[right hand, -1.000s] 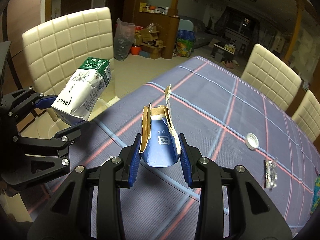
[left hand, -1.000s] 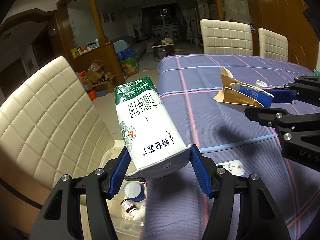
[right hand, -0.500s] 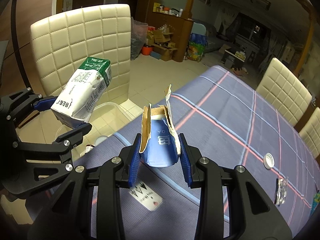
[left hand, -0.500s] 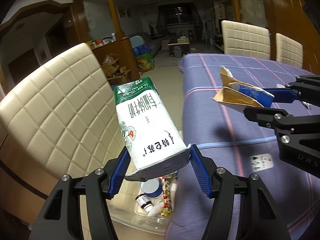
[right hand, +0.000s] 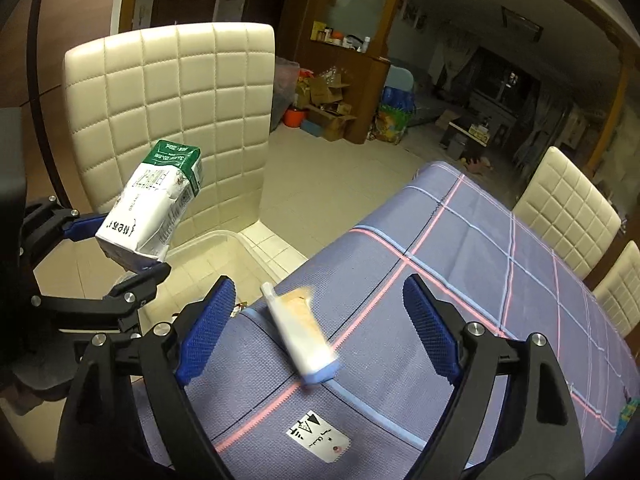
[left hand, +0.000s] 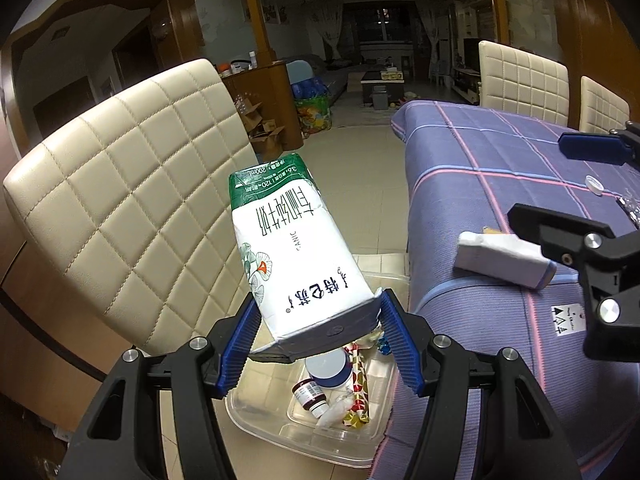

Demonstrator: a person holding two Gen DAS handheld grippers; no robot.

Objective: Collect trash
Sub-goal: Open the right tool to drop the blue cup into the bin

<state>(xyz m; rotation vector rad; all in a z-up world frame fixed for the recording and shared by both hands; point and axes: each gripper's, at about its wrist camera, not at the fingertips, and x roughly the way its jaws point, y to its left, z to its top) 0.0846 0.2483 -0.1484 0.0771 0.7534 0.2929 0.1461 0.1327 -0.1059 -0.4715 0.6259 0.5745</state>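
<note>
My left gripper [left hand: 320, 340] is shut on a white and green milk carton [left hand: 296, 248] and holds it above a clear plastic bin [left hand: 280, 426] on the floor beside the table. The carton also shows in the right wrist view [right hand: 154, 208]. My right gripper [right hand: 320, 328] is open wide. The torn blue paper cup [right hand: 302, 334] is out of it, blurred, tilted over the table's edge; it also shows in the left wrist view [left hand: 504, 258].
The bin holds a small bottle [left hand: 310, 396], a blue-lidded jar [left hand: 328, 366] and wrappers. A cream chair [left hand: 132, 200] stands behind the bin. On the purple checked tablecloth [right hand: 480, 264] lie a white label [right hand: 320, 438] and a bottle cap [left hand: 594, 184].
Both grippers moved toward the table's edge and the bin. My right gripper opened and let go of the blue cup, which is dropping. The left still holds the carton.
</note>
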